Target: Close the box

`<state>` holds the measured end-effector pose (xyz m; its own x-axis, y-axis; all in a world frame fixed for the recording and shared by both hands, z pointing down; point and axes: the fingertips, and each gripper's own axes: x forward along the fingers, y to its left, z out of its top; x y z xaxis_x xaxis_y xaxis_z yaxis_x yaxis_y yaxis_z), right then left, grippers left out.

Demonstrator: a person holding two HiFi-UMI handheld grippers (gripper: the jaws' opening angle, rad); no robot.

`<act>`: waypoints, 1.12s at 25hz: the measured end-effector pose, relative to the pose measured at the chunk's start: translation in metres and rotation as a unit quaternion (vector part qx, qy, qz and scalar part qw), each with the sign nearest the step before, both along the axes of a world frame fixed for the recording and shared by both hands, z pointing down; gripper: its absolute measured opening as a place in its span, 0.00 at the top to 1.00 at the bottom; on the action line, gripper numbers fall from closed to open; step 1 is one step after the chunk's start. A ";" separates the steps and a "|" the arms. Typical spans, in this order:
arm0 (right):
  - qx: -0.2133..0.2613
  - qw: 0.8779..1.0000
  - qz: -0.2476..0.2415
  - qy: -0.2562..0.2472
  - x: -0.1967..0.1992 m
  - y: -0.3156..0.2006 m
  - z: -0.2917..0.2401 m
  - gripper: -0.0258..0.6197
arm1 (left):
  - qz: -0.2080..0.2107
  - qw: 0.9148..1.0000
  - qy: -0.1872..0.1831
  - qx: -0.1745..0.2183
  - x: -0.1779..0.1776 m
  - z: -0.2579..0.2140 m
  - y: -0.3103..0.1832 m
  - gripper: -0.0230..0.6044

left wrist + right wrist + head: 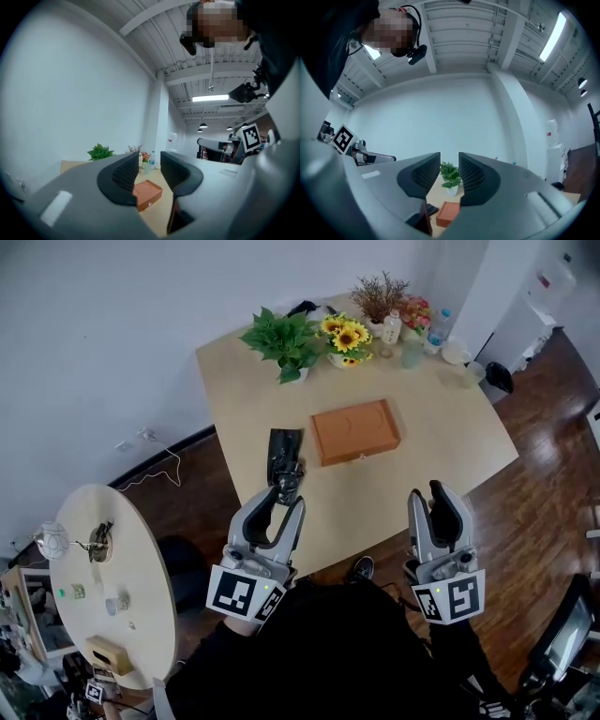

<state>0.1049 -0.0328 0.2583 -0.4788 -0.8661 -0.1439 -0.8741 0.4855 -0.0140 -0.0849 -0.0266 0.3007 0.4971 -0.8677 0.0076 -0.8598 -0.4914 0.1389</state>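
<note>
An orange box (354,430) lies flat in the middle of the light wooden table (441,427), and its lid looks down. Both grippers hover near the table's front edge, well short of the box. My left gripper (284,496) is open with nothing between its fingers. It points past a black bag (284,454). My right gripper (427,493) is also open and empty, at the front right. In the left gripper view the box (146,194) shows below the gap of the left gripper (149,166). In the right gripper view the box (448,211) lies far beyond the right gripper (449,168).
A green plant (284,341), sunflowers (346,337), dried flowers (379,296) and bottles (412,345) stand along the table's far edge. A round side table (112,587) with small items is at the left. An office chair (562,634) stands at the lower right.
</note>
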 end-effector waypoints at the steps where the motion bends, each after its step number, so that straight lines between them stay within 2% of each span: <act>1: 0.013 1.000 0.000 0.002 0.000 0.005 -0.008 0.79 | -0.001 1.000 0.002 0.007 -0.001 -0.006 0.001 0.76; 4: 0.037 0.999 0.000 0.006 -0.002 0.015 -0.023 0.79 | -0.005 1.000 0.004 0.026 -0.004 -0.020 0.006 0.76; 8: 0.034 0.999 -0.002 0.005 -0.005 0.013 -0.022 0.78 | -0.006 0.999 -0.007 0.041 -0.005 -0.028 0.012 0.76; 28: 0.033 0.999 -0.006 0.024 -0.011 0.012 -0.021 0.79 | 0.003 0.999 -0.006 0.034 -0.001 -0.027 0.013 0.76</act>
